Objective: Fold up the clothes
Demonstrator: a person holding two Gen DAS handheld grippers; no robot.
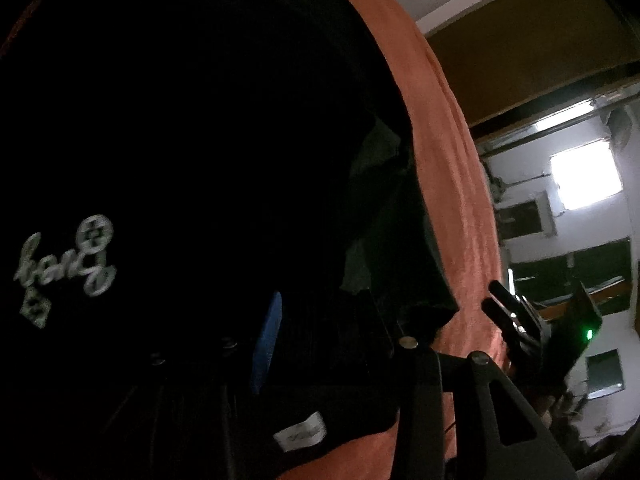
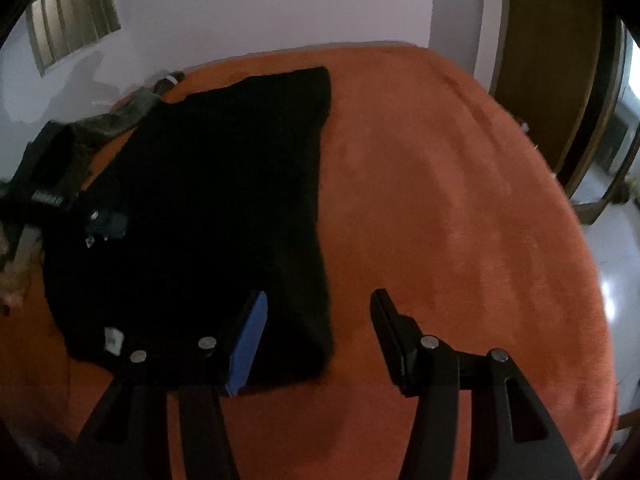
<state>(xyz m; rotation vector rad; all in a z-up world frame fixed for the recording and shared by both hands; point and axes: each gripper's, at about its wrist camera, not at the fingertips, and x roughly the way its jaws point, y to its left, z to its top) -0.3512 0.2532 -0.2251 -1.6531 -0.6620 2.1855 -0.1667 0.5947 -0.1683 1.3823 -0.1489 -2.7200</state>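
A black garment (image 2: 224,208) lies flat on the orange bed cover (image 2: 460,220), with a white label (image 2: 112,338) at its near edge. My right gripper (image 2: 318,304) stands open just above the garment's near right corner, its blue pad (image 2: 250,344) over the cloth and its other finger over bare cover. In the left wrist view the black garment (image 1: 180,120) with its white logo (image 1: 68,268) fills the frame. My left gripper (image 1: 340,340) has its fingers apart with black cloth lying between them. From the right wrist view, the left gripper (image 2: 102,226) sits at the garment's left edge.
A dark olive garment (image 2: 120,120) lies bunched at the cover's far left by the white wall. A wooden door (image 2: 552,80) stands beyond the bed on the right, and a barred window (image 2: 72,28) is at the upper left. Orange cover lies bare to the right of the garment.
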